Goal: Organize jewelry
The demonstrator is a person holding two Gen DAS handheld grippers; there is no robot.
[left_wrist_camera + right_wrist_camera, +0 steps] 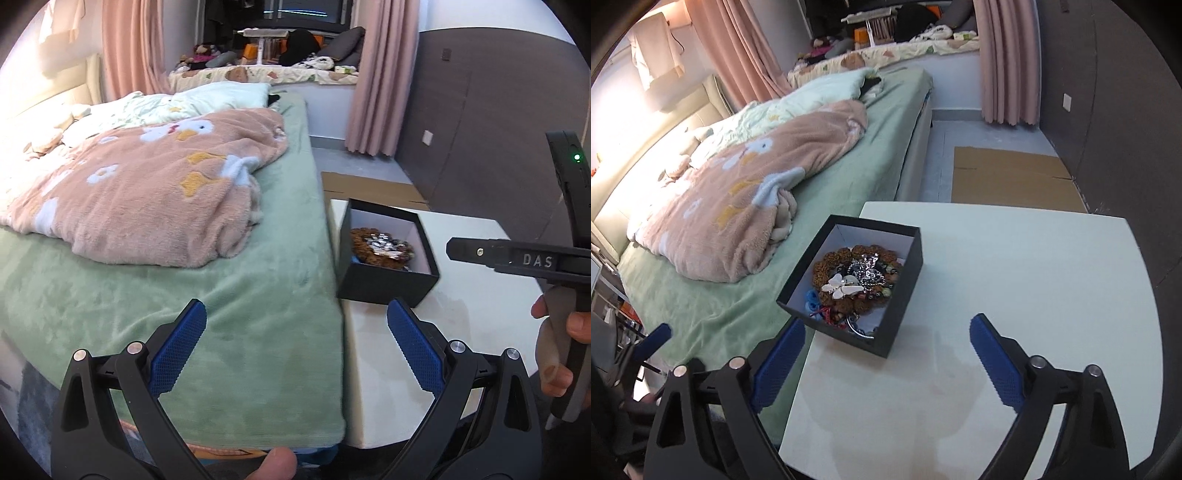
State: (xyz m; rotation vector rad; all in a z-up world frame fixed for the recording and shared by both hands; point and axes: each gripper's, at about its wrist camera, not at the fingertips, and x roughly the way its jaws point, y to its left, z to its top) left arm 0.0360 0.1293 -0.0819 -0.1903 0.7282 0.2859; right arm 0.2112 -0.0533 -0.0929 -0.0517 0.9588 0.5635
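Note:
A black open box (901, 317) with a white lining stands on the near left part of a white table (1034, 295). In it lie brown bead bracelets (827, 291), a silver chain piece (868, 269), a white butterfly brooch (844, 286) and small blue items. The box also shows in the left wrist view (384, 284), with the beads (380, 251) inside. My left gripper (295, 347) is open and empty, low over the bed's edge beside the table. My right gripper (886, 354) is open and empty, just in front of the box. The right gripper's body (517, 256) shows at the right in the left wrist view.
A bed with a green sheet (221, 295) and a pink fleece blanket (147, 192) runs along the table's left side. Flat cardboard (1012, 177) lies on the floor beyond the table. Pink curtains (1008, 62) and a cluttered window seat are at the back.

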